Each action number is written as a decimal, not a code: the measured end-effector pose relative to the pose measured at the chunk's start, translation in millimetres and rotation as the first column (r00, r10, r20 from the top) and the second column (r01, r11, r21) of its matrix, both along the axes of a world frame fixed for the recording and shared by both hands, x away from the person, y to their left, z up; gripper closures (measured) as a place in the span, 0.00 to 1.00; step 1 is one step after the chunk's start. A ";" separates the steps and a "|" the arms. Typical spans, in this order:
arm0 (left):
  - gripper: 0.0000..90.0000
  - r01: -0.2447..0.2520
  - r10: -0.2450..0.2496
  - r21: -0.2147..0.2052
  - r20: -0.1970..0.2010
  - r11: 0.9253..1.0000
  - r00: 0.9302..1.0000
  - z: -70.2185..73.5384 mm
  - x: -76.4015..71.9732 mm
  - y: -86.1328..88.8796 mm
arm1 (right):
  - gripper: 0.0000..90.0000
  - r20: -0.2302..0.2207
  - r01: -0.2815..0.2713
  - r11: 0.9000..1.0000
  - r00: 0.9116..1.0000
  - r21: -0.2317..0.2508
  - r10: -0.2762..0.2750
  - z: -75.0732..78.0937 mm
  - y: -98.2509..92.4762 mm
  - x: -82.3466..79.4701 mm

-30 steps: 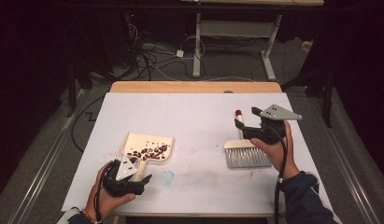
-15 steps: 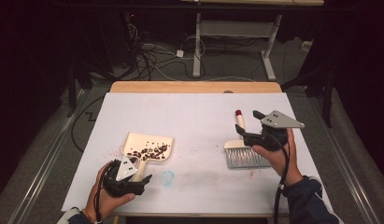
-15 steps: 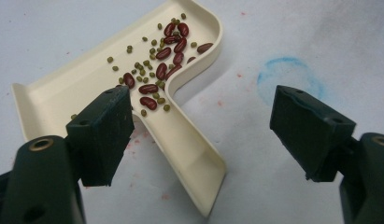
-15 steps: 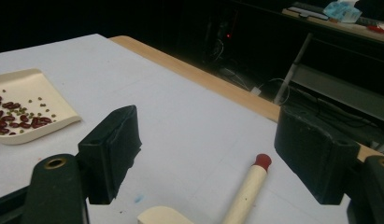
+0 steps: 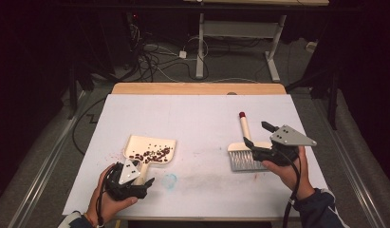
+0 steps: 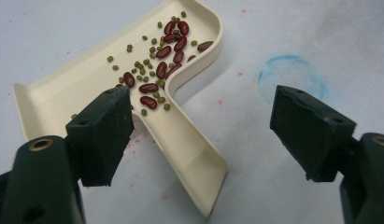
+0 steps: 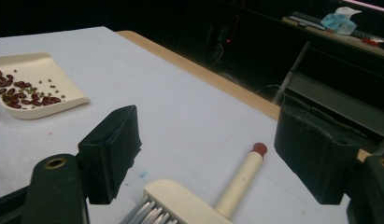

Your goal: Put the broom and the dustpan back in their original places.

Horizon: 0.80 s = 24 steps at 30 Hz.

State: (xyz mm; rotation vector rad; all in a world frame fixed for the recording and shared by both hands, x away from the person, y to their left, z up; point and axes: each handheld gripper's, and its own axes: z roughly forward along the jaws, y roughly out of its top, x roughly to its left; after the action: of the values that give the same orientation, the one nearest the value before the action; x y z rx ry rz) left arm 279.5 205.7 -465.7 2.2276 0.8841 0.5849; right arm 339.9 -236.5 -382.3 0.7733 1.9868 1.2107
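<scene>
A cream dustpan [image 5: 151,148] [image 6: 87,88] lies on the white table at the left, with red and small green beans [image 5: 150,156] [image 6: 167,51] in it. My left gripper [image 5: 138,183] [image 6: 203,112] is open, its jaws on either side of the pan's handle [image 6: 189,154] without closing on it. On the right lies a cream hand brush [image 5: 241,156] [image 7: 180,200] with a red-tipped handle [image 5: 242,124] [image 7: 241,179]. My right gripper [image 5: 257,134] [image 7: 206,151] hovers open just above and behind the brush head, holding nothing.
A faint blue circle [image 5: 170,180] [image 6: 292,79] is drawn on the white table cover [image 5: 197,118] right of the pan's handle. A wooden table edge [image 5: 197,89] runs along the far side. Cables and a desk frame [image 5: 240,33] stand on the dark floor beyond.
My right gripper has drawn back toward the near side, away from the brush handle, and tilted; the brush stayed put. The left gripper and the dustpan have not moved.
</scene>
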 end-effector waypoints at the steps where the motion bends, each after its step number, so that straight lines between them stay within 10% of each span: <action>1: 0.24 0.000 0.000 0.002 0.001 1.000 1.000 0.0 0.2 0.0 | 0.25 0.002 -0.004 1.000 1.000 0.000 0.004 -0.9 -1.2 -1.5; 24: 0.24 0.000 0.000 0.009 -0.001 1.000 1.000 -0.9 1.7 -1.1 | 0.26 0.006 -0.006 1.000 1.000 -0.009 0.006 -24.9 -30.8 -28.1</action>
State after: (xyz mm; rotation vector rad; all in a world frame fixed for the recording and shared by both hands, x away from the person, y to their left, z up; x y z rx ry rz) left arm 281.2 204.6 -466.6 2.2359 0.8831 0.5885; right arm 311.8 -267.3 -407.2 0.7590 1.9896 1.2051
